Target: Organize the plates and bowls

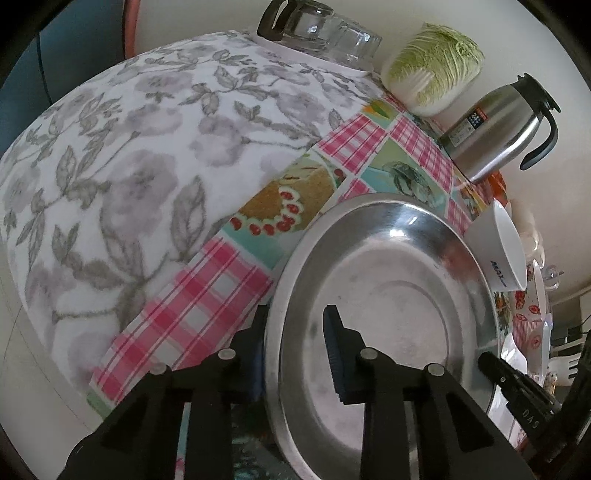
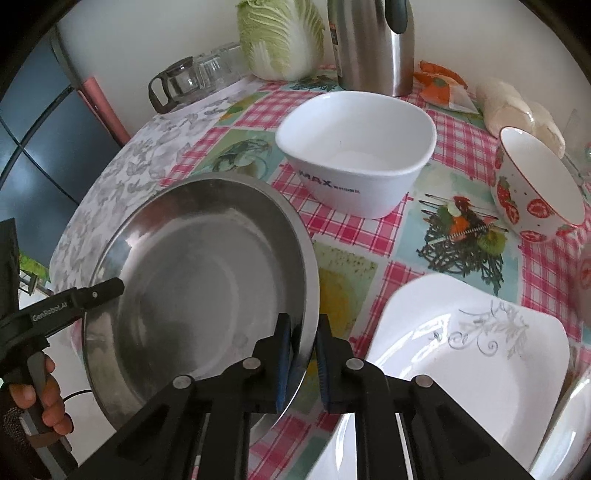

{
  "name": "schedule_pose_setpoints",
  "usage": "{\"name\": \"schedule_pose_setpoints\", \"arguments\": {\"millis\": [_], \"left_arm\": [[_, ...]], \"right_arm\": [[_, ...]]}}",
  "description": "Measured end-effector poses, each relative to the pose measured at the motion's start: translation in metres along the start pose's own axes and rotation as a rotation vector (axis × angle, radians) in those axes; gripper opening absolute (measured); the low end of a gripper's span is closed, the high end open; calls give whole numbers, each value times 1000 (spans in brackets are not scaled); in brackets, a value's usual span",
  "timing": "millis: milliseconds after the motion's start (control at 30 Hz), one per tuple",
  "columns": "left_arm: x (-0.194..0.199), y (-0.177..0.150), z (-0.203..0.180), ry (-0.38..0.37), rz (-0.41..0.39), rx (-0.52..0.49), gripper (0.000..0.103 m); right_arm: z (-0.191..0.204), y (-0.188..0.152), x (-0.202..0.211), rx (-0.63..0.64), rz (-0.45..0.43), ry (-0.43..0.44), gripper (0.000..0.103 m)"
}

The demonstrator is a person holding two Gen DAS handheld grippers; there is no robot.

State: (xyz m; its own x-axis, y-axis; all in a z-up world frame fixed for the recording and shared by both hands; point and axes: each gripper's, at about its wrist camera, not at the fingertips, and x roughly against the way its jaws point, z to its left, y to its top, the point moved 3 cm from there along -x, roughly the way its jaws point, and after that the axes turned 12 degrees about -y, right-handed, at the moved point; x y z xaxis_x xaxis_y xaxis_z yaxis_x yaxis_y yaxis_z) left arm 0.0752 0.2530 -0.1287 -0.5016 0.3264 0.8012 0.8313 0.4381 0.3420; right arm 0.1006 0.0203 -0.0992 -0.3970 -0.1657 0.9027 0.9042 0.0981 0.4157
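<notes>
A large steel plate (image 1: 388,295) (image 2: 207,288) is held between both grippers, tilted above the table. My left gripper (image 1: 295,339) straddles its left rim, one finger outside and one inside, shut on it. My right gripper (image 2: 301,354) is shut on its right rim. A white square bowl (image 2: 358,147) (image 1: 506,247) stands behind the plate. A strawberry-print bowl (image 2: 535,188) lies tilted at the right. A white square plate (image 2: 469,354) with a grey floral print lies at the front right.
A cabbage (image 2: 280,37) (image 1: 436,66), a steel thermos jug (image 2: 373,44) (image 1: 502,129), and upturned glassware (image 2: 199,77) (image 1: 325,33) line the back wall. A grey floral cloth (image 1: 129,166) covers the table's left part. Packets (image 2: 443,85) lie at the back right.
</notes>
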Motion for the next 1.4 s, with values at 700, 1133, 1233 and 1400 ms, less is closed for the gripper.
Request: {"name": "schedule_pose_setpoints", "arguments": {"millis": [700,1133,1233,1400], "left_arm": [[83,2,-63,-28,-122,-83,29],[94,-2,-156,-92,-164,-168,29],[94,-7,-178,-117,-187,-177,29],[88,-13,-201,-150,-222,-162,29]], "right_arm": [[-24,-8,78,-90,-140,74,14],[-95,-18,126,-259,-267,47,15],[-112,-25,126,-298,-260,20,15],[-137,-31,127,-348,-255,-13,15]]}}
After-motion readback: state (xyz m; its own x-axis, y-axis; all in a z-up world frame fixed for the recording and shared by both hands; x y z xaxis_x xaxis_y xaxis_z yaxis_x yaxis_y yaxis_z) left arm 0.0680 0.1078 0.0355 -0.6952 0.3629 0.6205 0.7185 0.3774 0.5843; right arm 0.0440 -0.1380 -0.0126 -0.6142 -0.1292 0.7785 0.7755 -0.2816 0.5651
